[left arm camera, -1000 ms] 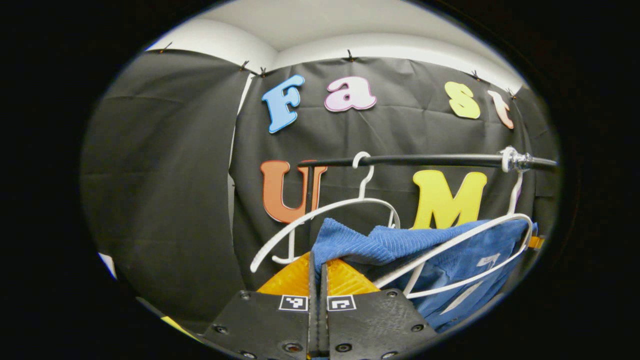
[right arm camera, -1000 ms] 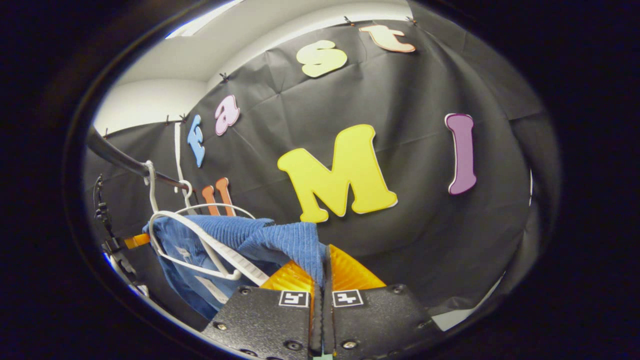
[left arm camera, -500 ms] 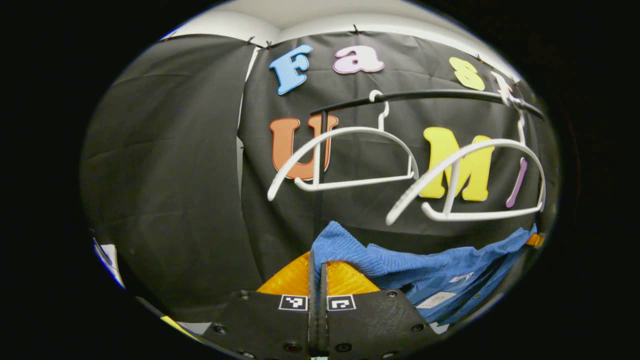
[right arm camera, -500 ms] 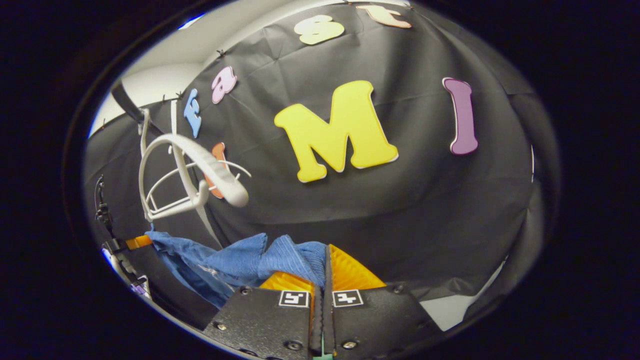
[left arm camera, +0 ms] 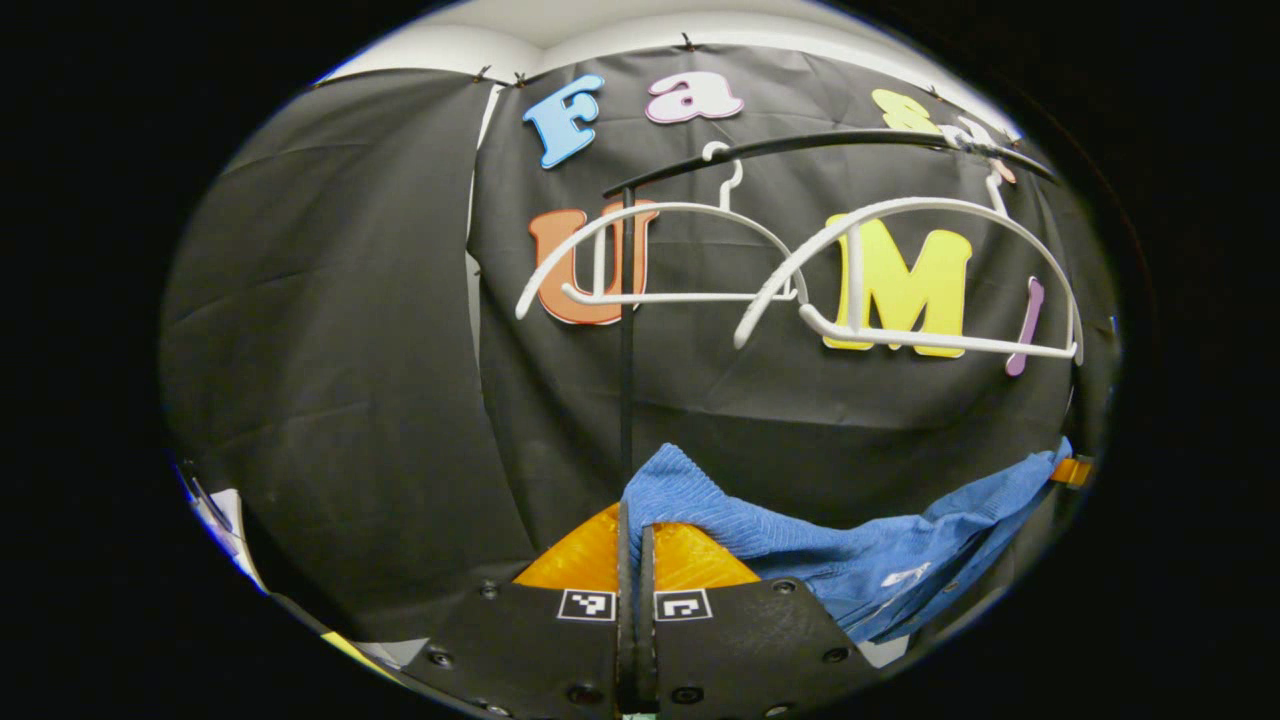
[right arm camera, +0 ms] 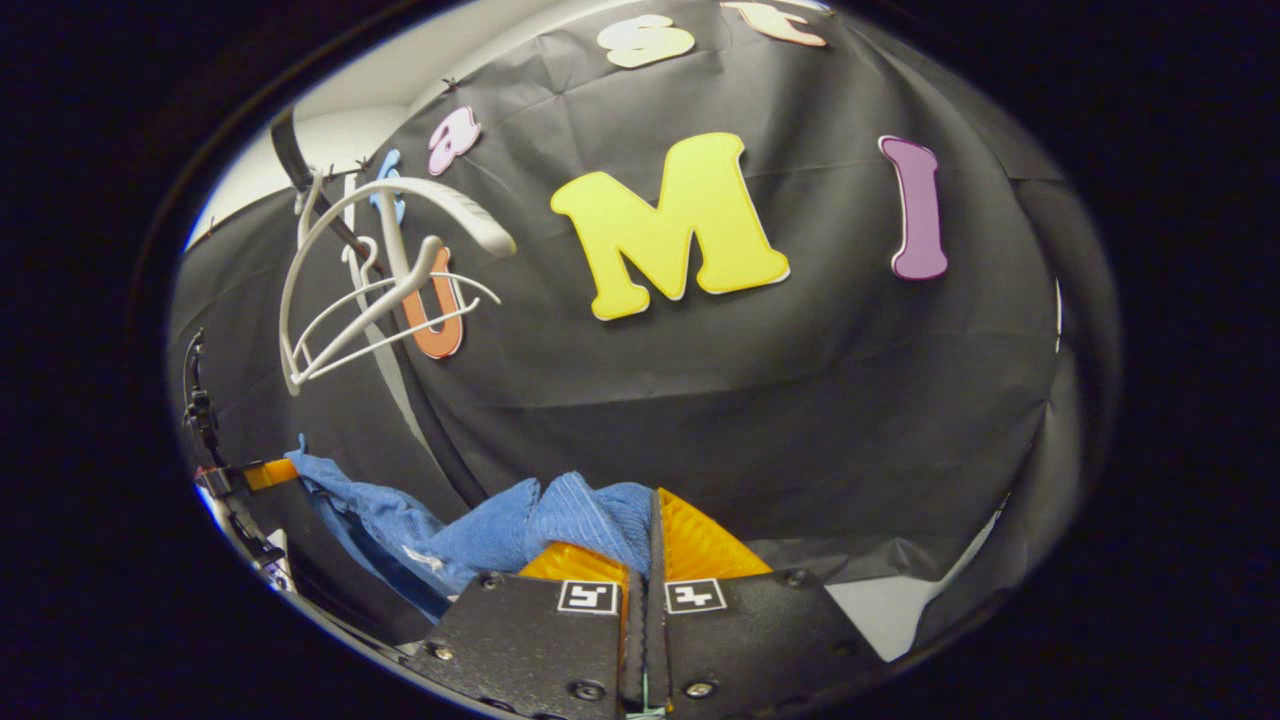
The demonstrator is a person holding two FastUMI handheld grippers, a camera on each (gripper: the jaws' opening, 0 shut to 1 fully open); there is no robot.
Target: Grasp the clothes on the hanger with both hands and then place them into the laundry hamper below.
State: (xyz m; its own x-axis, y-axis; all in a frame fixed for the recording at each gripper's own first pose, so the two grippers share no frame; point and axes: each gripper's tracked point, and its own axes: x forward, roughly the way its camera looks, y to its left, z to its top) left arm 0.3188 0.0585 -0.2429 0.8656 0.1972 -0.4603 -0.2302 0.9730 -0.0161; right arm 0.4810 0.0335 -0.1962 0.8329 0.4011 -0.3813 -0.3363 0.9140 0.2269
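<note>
A blue ribbed garment (left arm camera: 800,530) hangs stretched between my two grippers, below the rail. My left gripper (left arm camera: 635,520) is shut on one edge of it, the cloth pinched between both fingers. In the right gripper view the same blue garment (right arm camera: 500,525) sags to the left, and my right gripper (right arm camera: 648,515) is shut on its other edge. Two bare white hangers (left arm camera: 900,280) (left arm camera: 660,260) hang from the black rail (left arm camera: 830,145) above the cloth. The other gripper (right arm camera: 235,480) is visible at the far left of the right gripper view, holding the garment's far end.
The rail's black upright post (left arm camera: 627,330) stands just behind my left gripper. In the right gripper view the white hangers (right arm camera: 370,280) dangle at the upper left from the rail (right arm camera: 300,170). A pale floor strip (right arm camera: 880,610) lies under the black cloth wall at the lower right.
The garment slipped off the hanger and came down with both grippers. The hangers and rail now sit higher in both views, bare, the nearer one still swinging.
</note>
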